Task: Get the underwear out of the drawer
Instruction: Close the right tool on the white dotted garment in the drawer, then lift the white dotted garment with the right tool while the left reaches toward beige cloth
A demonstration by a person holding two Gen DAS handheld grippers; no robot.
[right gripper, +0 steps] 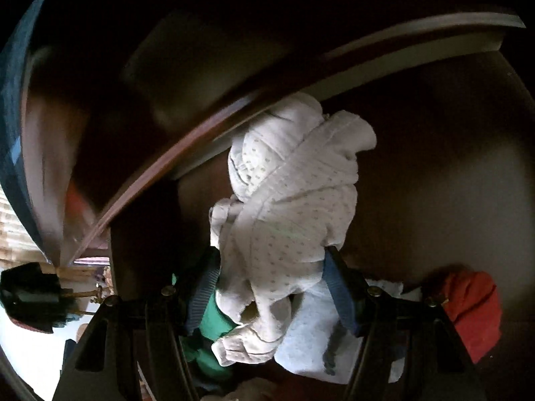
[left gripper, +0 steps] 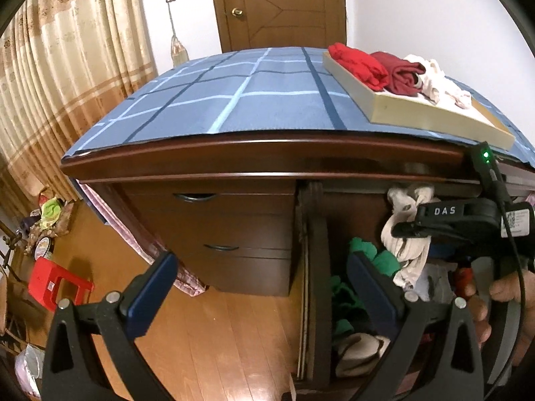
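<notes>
White cloth (right gripper: pixel 287 220): the right gripper (right gripper: pixel 271 287) squeezes it.
Snag: cloth could catch on the desk edge (right gripper: pixel 187 153).
Left gripper (left gripper: pixel 260 287): open, holding nothing.

Left claw (left gripper: pixel 260 284): angled downward, blue-padded fingers (left gripper: pixel 152 290) spread wide, nothing between them, pads touching nothing. Right claw (right gripper: pixel 272 277): pitched steeply down, fingers (right gripper: pixel 339 287) closed against white dotted garment (right gripper: pixel 287 220) from both sides, cloth bunched up between pads and rising beyond tips. In left wrist view, right claw body (left gripper: pixel 458 220) seen side-on, cloth hanging from its tips. Person's hand (left gripper: pixel 501 300) wrapped round right claw's handle at right edge, fingers curled; rest of arm out of frame.
</notes>
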